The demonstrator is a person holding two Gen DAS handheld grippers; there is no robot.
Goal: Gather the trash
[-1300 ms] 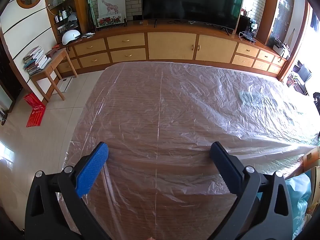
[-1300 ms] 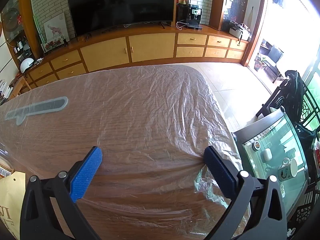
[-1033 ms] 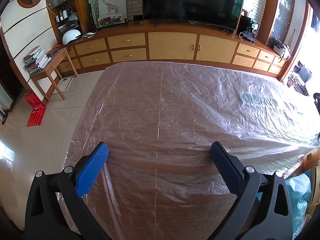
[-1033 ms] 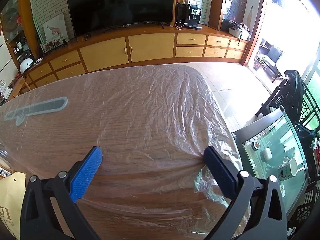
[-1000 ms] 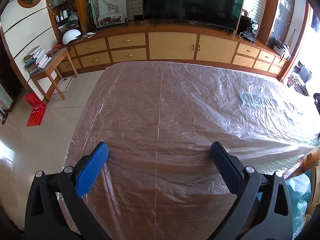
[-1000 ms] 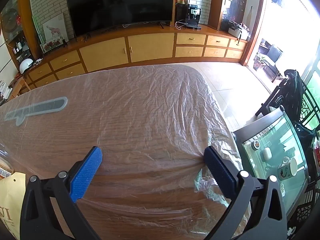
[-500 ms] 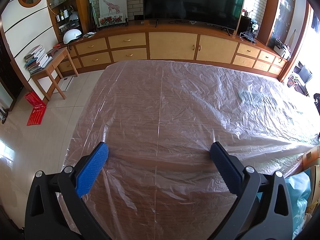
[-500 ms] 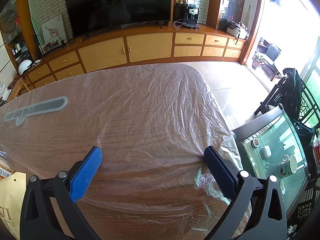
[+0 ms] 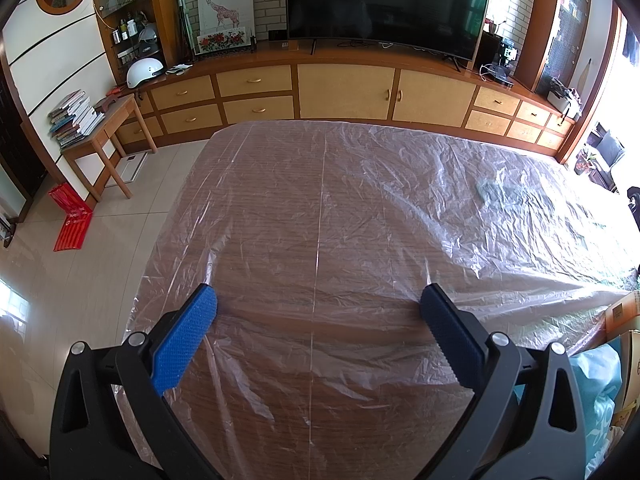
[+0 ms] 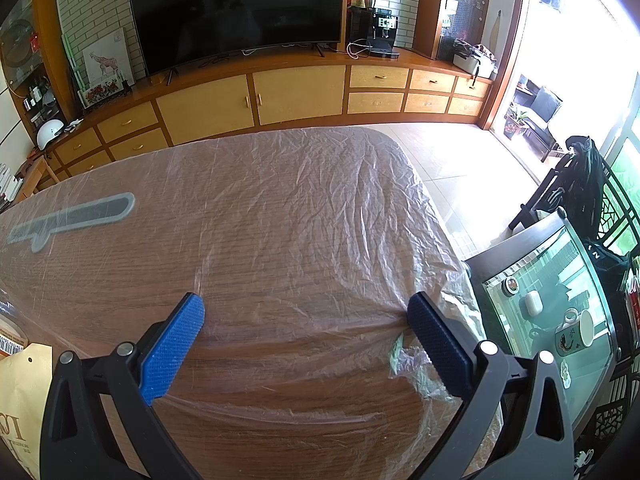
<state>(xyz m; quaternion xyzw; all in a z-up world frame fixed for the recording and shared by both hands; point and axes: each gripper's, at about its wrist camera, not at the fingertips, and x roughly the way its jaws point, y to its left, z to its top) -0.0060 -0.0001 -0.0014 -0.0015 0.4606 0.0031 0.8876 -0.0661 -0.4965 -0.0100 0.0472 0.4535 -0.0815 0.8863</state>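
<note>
Trash is hard to pick out: a tan paper bag (image 10: 20, 404) and a cardboard box (image 9: 624, 314) peek in at the near edge of a wooden table (image 9: 280, 216) draped in clear plastic sheeting (image 9: 460, 200). Above it, left gripper (image 9: 318, 304) and right gripper (image 10: 306, 308) hang wide apart, empty. Beyond stands a television (image 9: 384, 4) on long cabinets (image 9: 344, 92).

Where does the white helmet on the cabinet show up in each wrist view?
Left wrist view: the white helmet sits upper left, on the cabinet's left end, above the small wooden side table.
Right wrist view: the same helmet is at the far left edge, much smaller.
Shared landmark: the giraffe picture, leaning by the television, right of the helmet in both.
</note>
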